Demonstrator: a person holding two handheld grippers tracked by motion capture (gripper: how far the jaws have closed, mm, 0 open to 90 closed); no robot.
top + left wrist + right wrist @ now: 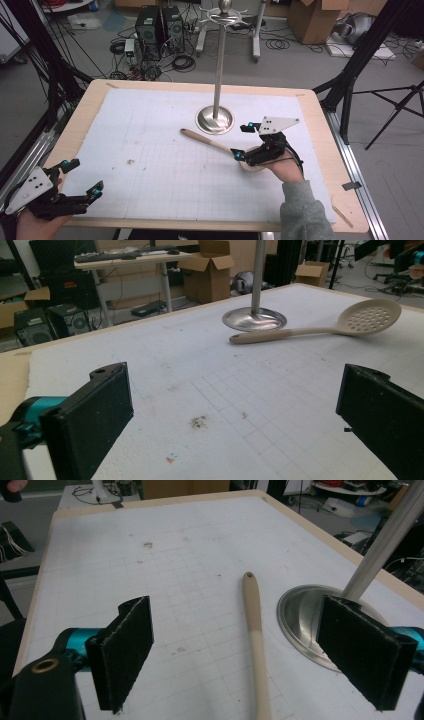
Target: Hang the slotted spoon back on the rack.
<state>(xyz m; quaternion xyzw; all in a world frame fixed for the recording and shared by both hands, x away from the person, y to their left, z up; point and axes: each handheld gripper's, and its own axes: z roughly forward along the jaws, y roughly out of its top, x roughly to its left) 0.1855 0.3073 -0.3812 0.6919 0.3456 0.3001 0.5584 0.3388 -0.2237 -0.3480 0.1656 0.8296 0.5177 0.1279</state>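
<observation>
The right gripper (250, 650) holds its fingers (125, 650) wide, the slotted spoon (256, 630) handle lying between them on the bench (150, 150), untouched.

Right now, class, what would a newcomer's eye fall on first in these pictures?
First the tall metal stand, upright near the far middle of the white mat. Next the beige slotted spoon lying flat just in front of its round base. The right hand-held gripper hangs open over the spoon's bowl end, handle between its jaws.
</observation>
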